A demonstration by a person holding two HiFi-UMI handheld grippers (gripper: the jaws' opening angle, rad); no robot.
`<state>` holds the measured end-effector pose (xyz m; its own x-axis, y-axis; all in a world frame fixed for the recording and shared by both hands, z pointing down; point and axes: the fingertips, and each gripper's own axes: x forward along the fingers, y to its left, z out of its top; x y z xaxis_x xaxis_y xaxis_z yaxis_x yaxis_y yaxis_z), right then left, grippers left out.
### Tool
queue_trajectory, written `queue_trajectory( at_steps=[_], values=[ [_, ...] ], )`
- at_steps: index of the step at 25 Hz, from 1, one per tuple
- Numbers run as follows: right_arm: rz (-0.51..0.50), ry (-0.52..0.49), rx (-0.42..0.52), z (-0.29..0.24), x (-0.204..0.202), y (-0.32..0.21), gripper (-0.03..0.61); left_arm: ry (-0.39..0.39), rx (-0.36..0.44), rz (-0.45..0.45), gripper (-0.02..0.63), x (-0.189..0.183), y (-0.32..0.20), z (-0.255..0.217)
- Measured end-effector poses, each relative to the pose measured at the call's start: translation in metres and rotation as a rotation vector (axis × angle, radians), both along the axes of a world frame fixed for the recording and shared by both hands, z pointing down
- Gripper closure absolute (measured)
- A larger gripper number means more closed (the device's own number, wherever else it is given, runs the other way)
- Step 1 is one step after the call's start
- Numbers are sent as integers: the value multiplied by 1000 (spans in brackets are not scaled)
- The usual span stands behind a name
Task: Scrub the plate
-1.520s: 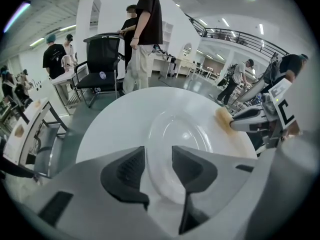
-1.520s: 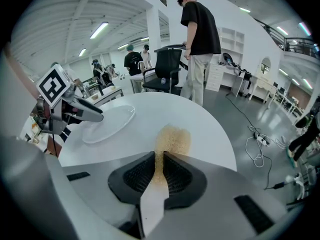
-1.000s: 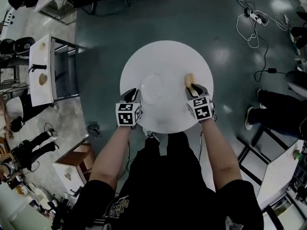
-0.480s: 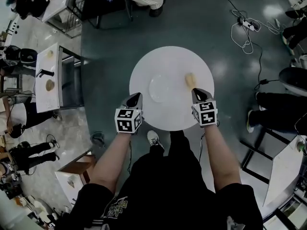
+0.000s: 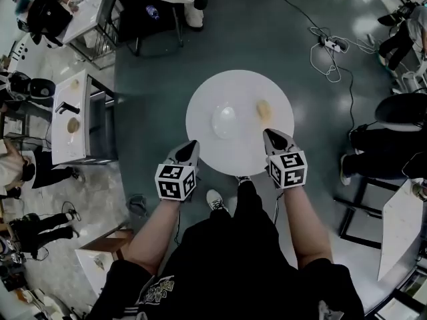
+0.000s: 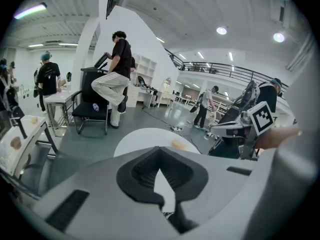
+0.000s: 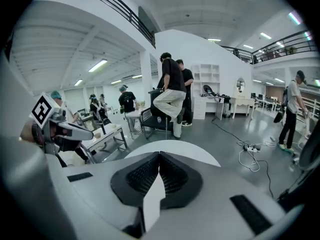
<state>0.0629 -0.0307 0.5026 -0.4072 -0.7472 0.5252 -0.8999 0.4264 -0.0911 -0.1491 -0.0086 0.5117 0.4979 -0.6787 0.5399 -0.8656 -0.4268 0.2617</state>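
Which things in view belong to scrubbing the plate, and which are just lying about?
For the job:
- plate and yellowish sponge, both on the round white table
- left gripper and right gripper, jaws shut and empty

Lying about:
- power strip with cables on the floor
- side table at the left, carrying small items

Bright ceiling lights (image 6: 221,30) overhead, glare patches on the glossy floor (image 5: 280,39), the white surface (image 5: 227,92) nearly blown out, fisheye bending every edge, corners black.
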Motion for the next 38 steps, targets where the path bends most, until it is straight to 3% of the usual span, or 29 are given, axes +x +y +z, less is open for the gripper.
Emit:
queue_trajectory(
  at_steps=[8, 13, 38],
  values=[
    [-22, -58, 59, -52, -22, 49, 555, 35, -1, 27, 607, 6, 41, -26],
    [-60, -91, 76, -66, -25, 69, 555, 64, 13, 49, 607, 29, 66, -42],
    [-257, -158, 45, -71, 57, 174, 557, 82, 42, -57, 607, 158, 168, -63]
  ],
)
